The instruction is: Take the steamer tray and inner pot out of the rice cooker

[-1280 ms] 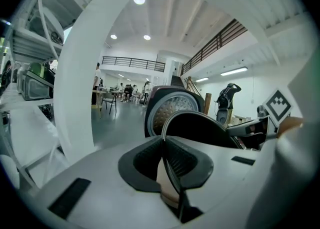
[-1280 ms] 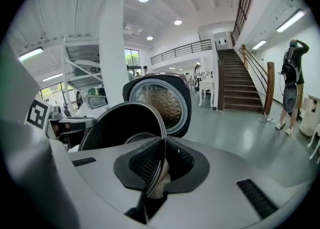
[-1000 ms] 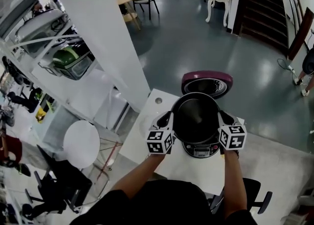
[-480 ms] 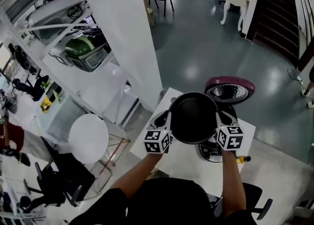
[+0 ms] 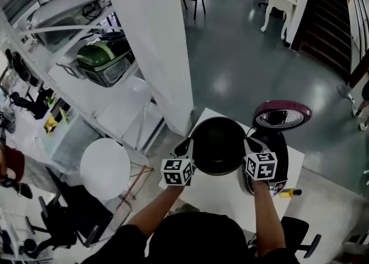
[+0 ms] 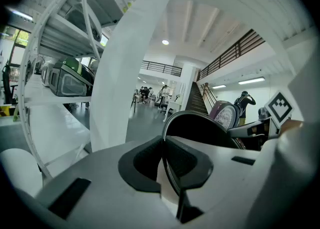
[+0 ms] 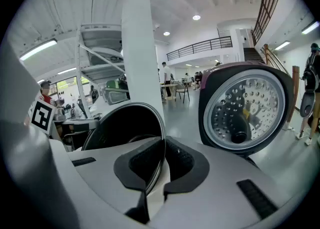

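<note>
Your left gripper (image 5: 185,147) and right gripper (image 5: 249,143) pinch opposite sides of the pot (image 5: 218,144) rim. The pot hangs over the worktop's (image 5: 222,196) far-left edge, cooker (image 5: 275,162) to its right.

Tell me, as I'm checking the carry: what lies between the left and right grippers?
The black round inner pot spans the gap, its rim clamped by the left gripper and right gripper; the head view shows it.

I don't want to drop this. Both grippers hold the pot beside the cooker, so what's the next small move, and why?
Probably lower the pot onto the bare table. The left gripper and right gripper are shut on its rim, and it is already out of the cooker, over white tabletop.
</note>
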The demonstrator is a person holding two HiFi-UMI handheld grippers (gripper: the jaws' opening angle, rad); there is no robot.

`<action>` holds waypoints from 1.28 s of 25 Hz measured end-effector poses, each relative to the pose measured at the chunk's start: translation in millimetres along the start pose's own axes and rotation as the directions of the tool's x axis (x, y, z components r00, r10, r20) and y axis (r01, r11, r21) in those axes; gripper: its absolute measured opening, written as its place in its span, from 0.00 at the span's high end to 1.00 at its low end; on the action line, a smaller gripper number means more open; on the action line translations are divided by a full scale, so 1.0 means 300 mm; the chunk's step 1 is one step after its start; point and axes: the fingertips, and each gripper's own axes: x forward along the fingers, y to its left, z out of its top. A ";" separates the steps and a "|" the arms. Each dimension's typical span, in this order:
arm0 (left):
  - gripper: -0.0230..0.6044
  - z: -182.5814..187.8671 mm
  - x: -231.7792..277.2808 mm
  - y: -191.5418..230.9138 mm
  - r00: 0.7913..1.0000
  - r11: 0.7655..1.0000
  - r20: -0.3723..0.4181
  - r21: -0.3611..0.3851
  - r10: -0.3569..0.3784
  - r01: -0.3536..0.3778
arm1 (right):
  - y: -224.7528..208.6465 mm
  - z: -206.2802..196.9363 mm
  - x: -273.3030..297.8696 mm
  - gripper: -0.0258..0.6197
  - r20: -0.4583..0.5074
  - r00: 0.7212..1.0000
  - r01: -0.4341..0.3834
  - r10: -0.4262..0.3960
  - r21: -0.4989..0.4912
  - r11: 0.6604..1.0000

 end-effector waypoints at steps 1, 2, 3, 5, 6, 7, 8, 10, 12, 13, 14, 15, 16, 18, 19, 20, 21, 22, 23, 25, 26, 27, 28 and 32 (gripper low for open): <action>0.93 -0.009 0.003 0.018 1.000 1.000 -0.007 -0.002 -0.002 0.002 | 0.010 -0.007 0.014 0.93 -0.007 1.000 0.001 -0.001 0.002 1.000; 0.93 -0.017 0.009 0.034 1.000 1.000 -0.013 -0.005 -0.004 0.004 | 0.017 -0.013 0.028 0.93 -0.013 1.000 0.003 -0.003 0.004 1.000; 0.93 -0.027 0.017 0.048 1.000 1.000 -0.020 -0.009 -0.008 0.008 | 0.022 -0.021 0.042 0.93 -0.021 1.000 0.007 -0.007 0.004 1.000; 0.93 -0.046 0.031 0.079 0.999 1.000 -0.033 -0.015 -0.014 0.013 | 0.035 -0.044 0.073 0.93 -0.039 0.999 0.015 -0.015 0.005 1.000; 0.93 -0.058 0.036 0.096 0.999 1.000 -0.039 -0.016 -0.015 0.014 | 0.044 -0.060 0.090 0.93 -0.049 0.999 0.016 -0.016 0.007 1.000; 0.93 -0.071 0.040 0.113 0.999 1.000 -0.044 -0.017 -0.014 0.014 | 0.054 -0.077 0.106 0.93 -0.059 0.998 0.015 -0.015 0.011 1.000; 0.93 -0.086 0.043 0.129 0.999 1.000 -0.051 -0.018 -0.013 0.012 | 0.063 -0.096 0.120 0.93 -0.070 0.997 0.013 -0.012 0.017 1.000; 0.93 -0.125 0.047 0.157 0.997 1.000 -0.071 -0.024 -0.014 0.012 | 0.079 -0.134 0.144 0.93 -0.092 0.996 0.014 -0.012 0.028 1.000; 0.93 -0.166 0.051 0.182 0.995 0.999 -0.098 -0.033 -0.015 0.012 | 0.090 -0.172 0.168 0.93 -0.116 0.993 0.021 -0.016 0.036 0.999; 0.93 -0.186 0.053 0.195 0.994 0.999 -0.110 -0.035 -0.016 0.012 | 0.095 -0.193 0.181 0.93 -0.127 0.992 0.024 -0.018 0.045 0.999; 0.93 -0.204 0.055 0.208 0.992 0.999 -0.122 -0.034 -0.016 0.012 | 0.101 -0.214 0.193 0.93 -0.137 0.990 0.026 -0.018 0.057 0.998; 0.93 -0.222 0.056 0.222 0.991 0.999 -0.133 -0.031 -0.015 0.011 | 0.109 -0.237 0.206 0.93 -0.146 0.989 0.026 -0.015 0.073 0.997; 0.93 -0.241 0.057 0.238 0.990 1.000 -0.143 -0.029 -0.013 0.009 | 0.119 -0.262 0.219 0.93 -0.156 0.988 0.027 -0.013 0.088 0.996; 0.93 -0.281 0.058 0.271 0.986 1.000 -0.167 -0.025 -0.010 0.006 | 0.142 -0.313 0.241 0.93 -0.181 0.983 0.030 -0.011 0.106 0.994; 0.93 -0.302 0.060 0.286 0.983 1.000 -0.181 -0.025 -0.009 0.004 | 0.151 -0.337 0.252 0.93 -0.192 0.981 0.034 -0.012 0.110 0.993; 0.93 -0.323 0.062 0.300 0.980 1.000 -0.197 -0.026 -0.009 0.004 | 0.157 -0.361 0.263 0.93 -0.200 0.980 0.039 -0.016 0.113 0.993; 0.93 -0.344 0.065 0.311 0.977 1.000 -0.212 -0.029 -0.012 0.006 | 0.160 -0.384 0.275 0.93 -0.208 0.978 0.044 -0.020 0.114 0.993; 0.93 -0.363 0.068 0.321 0.974 0.999 -0.227 -0.033 -0.015 0.008 | 0.162 -0.406 0.285 0.93 -0.216 0.976 0.050 -0.024 0.113 0.992; 0.93 -0.382 0.071 0.329 0.970 0.999 -0.241 -0.037 -0.020 0.011 | 0.163 -0.425 0.294 0.93 -0.227 0.974 0.054 -0.028 0.111 0.992; 0.93 -0.417 0.079 0.340 0.964 0.999 -0.265 -0.044 -0.028 0.017 | 0.165 -0.454 0.307 0.93 -0.250 0.968 0.061 -0.033 0.107 0.992; 0.93 -0.431 0.086 0.345 0.961 0.999 -0.275 -0.046 -0.032 0.020 | 0.165 -0.461 0.314 0.93 -0.259 0.965 0.064 -0.034 0.107 0.992; 0.93 -0.443 0.094 0.349 0.958 0.999 -0.284 -0.048 -0.036 0.023 | 0.166 -0.467 0.322 0.93 -0.267 0.963 0.066 -0.035 0.108 0.992; 0.93 -0.455 0.103 0.354 0.956 0.999 -0.292 -0.047 -0.039 0.027 | 0.165 -0.475 0.330 0.93 -0.274 0.961 0.068 -0.036 0.110 0.992; 0.93 -0.505 0.135 0.363 0.947 0.999 -0.319 -0.033 -0.042 0.033 | 0.149 -0.526 0.360 0.93 -0.304 0.951 0.088 -0.050 0.110 0.990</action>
